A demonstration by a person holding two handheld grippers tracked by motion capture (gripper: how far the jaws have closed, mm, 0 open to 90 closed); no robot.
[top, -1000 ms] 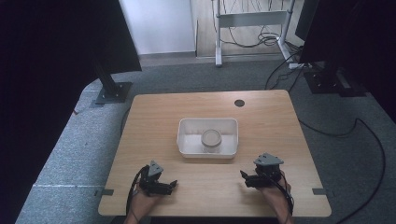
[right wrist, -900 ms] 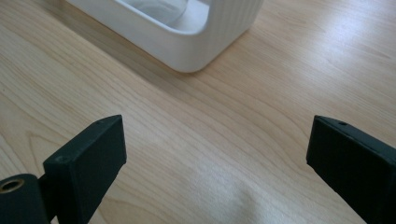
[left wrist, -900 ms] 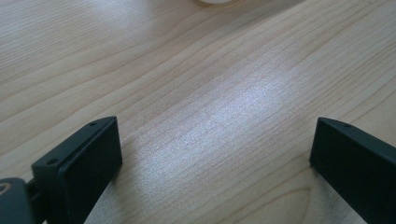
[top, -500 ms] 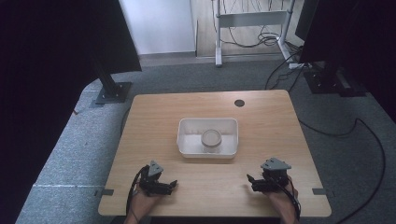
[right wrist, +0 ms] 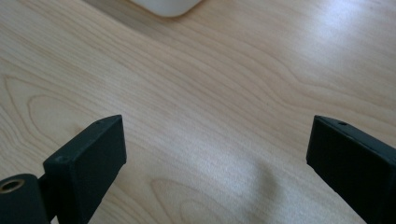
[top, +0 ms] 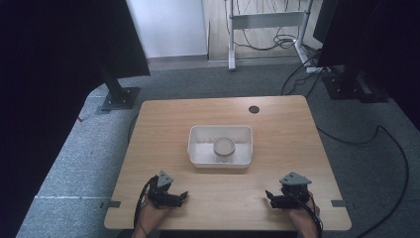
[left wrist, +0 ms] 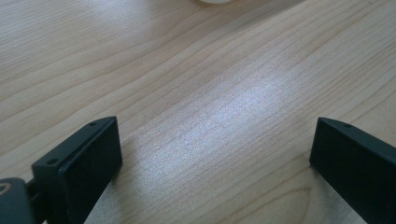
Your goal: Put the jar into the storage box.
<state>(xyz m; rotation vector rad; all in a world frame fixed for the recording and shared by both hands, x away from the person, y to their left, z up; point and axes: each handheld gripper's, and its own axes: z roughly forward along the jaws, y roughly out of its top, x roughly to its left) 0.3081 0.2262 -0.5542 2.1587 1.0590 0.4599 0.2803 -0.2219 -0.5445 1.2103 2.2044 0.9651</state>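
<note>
On the wooden tabletop (top: 277, 124), near its middle, sits a white rectangular tub (top: 198, 148) with rounded corners. Inside it, toward the right half, stands a small round container (top: 224, 147), pale and translucent-looking; contents can't be told. Tub is well apart from both grippers, farther from the person than either.

Left gripper (top: 181, 196) rests low at the near edge of the tabletop, left of centre, held by the person's left hand (top: 154, 214), jaws pointing right. In the left gripper view its two black jaws stand wide apart over bare wood grain, nothing between them; a sliver of the white tub (left wrist: 215, 1) shows at the top edge.

Right gripper (top: 270, 195) sits at the near edge, right of centre, held by the right hand (top: 300, 213), grey three-cornered plate on top, jaws pointing left. In the right gripper view its jaws are also spread wide, bare wood between them, a rounded corner of the tub (right wrist: 168, 6) at the top.

Both grippers are empty and touch nothing but the hands holding them. Round dark hole (top: 254, 109) in the tabletop at the far side. Grey carpet floor (top: 89, 153) around, cables (top: 391, 148) on it at right.
</note>
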